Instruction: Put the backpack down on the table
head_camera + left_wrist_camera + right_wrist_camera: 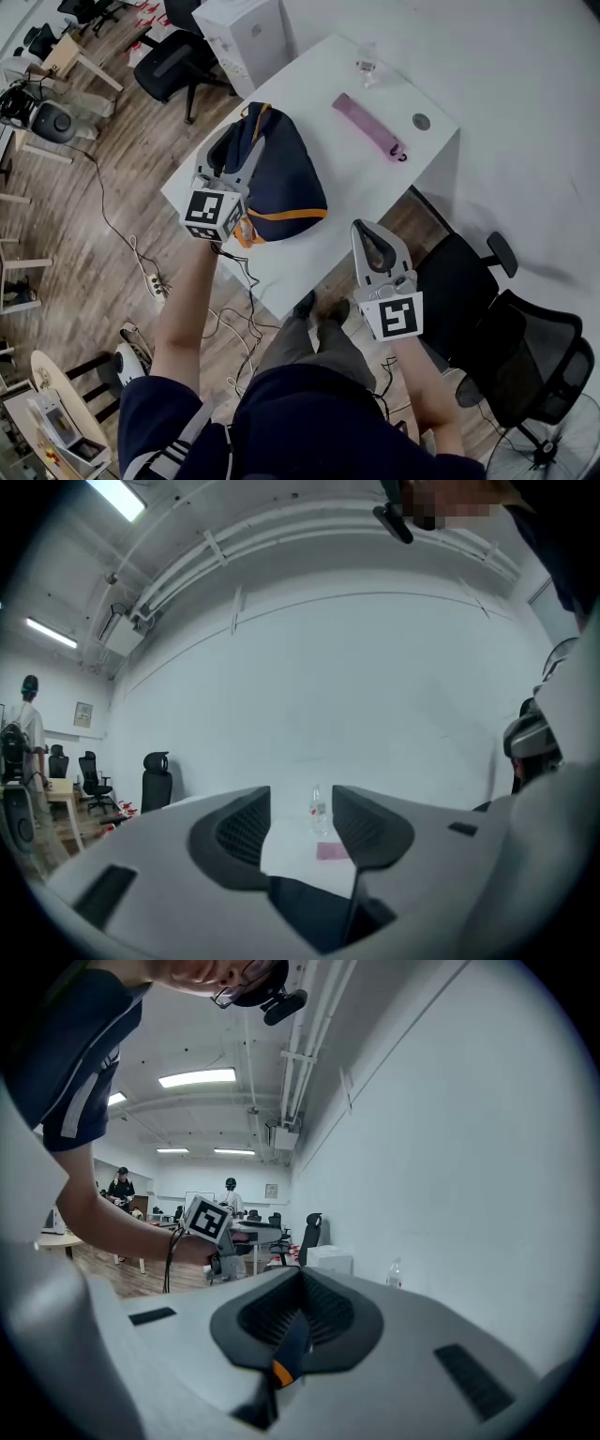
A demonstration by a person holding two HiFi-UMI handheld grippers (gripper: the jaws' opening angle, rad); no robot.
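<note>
Backpack [281,178]: navy with orange trim, lying on the white table [375,178] at its near-left end, lower corner close to the edge. Looks set down.
Left gripper [301,813]: just above the top of the bag. Jaws part-way apart, nothing between the pads, only table and dark fabric visible past them. Not holding.
Right gripper [300,1288]: off the near side of the table, apart from the bag, jaws together.
Sliver [286,1349]: navy with an orange tip, sits in the seam below the right pads. Can't tell if it's pinched webbing or just the bag seen through the gap.
Risk, snag: a strap or loop lying under the left jaws could catch when that gripper pulls clear. The bag would then lift or roll with it.
Risk, edge: the bag is soft and slumped, with little table left on the near-left side. A tug toward the person would likely tip it onto the floor [84,281].
Risk, right side: if the sliver is webbing, any move of the right hand drags the bag across the top.
Bottle [366,64], pink strap [367,127]: far end of the table, well apart from the bag. Low risk unless the bag gets shoved a long way.
Call: placement looks done, and clearing the grippers is the weak point.
</note>
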